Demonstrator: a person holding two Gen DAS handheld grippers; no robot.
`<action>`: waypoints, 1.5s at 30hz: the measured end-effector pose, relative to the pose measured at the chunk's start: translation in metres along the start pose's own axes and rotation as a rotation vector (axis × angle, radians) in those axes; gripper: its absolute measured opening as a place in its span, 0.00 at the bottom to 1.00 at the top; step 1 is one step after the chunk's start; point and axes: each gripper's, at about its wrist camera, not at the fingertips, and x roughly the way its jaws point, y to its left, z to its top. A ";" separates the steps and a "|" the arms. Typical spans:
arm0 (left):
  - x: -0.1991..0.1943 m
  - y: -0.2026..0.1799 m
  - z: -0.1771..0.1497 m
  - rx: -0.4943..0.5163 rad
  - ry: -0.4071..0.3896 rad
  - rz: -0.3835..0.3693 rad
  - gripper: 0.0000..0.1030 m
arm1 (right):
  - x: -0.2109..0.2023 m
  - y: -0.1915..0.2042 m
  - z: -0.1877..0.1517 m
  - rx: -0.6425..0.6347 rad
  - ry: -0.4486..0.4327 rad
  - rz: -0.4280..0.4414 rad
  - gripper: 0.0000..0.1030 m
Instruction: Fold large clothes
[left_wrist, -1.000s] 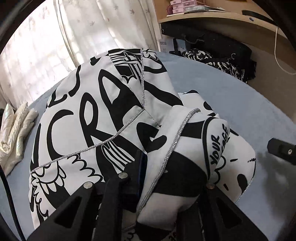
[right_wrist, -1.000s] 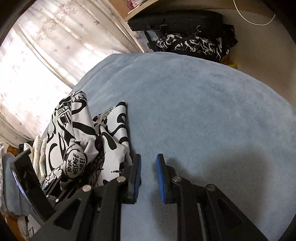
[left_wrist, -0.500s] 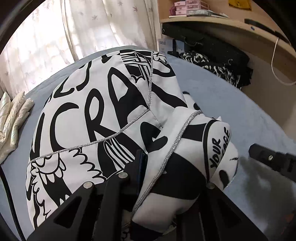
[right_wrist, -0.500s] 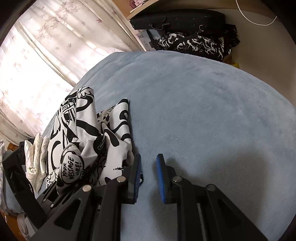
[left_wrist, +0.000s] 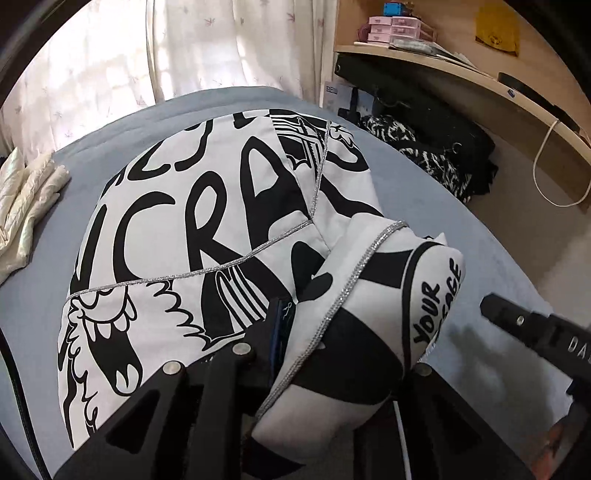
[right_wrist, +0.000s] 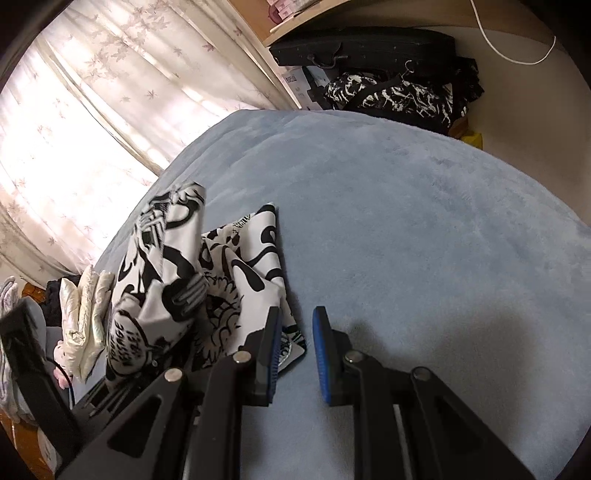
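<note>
A large white garment with black graffiti print and silver piping (left_wrist: 207, 236) lies on the blue bed (left_wrist: 461, 236). My left gripper (left_wrist: 332, 354) is shut on a bunched fold of it, lifted off the bed. The right finger is hidden by the cloth. In the right wrist view the same garment (right_wrist: 236, 266) lies at the left. My right gripper (right_wrist: 295, 347) is open and empty, just right of the garment's near corner, low over the bed (right_wrist: 424, 240). The right gripper also shows in the left wrist view (left_wrist: 532, 328).
A folded cream padded jacket (left_wrist: 26, 199) lies on the bed's left edge. Curtains (left_wrist: 221, 48) hang behind. A wooden desk shelf (left_wrist: 461, 70) with black bags and patterned clothes (left_wrist: 417, 147) under it stands at the far right. A white cable (left_wrist: 554, 166) hangs there.
My left gripper has lifted and drawn the held fold back and leftwards. My right gripper has come closer to the garment's near corner, still open.
</note>
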 end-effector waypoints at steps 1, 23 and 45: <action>-0.003 0.000 0.000 0.006 0.002 -0.003 0.15 | -0.004 0.000 0.000 0.002 -0.004 0.001 0.29; -0.038 -0.040 -0.023 0.194 0.082 0.008 0.70 | -0.044 0.008 -0.005 -0.018 -0.029 0.054 0.39; -0.027 0.190 -0.027 -0.329 0.185 -0.163 0.49 | 0.075 0.065 0.025 -0.046 0.487 0.185 0.39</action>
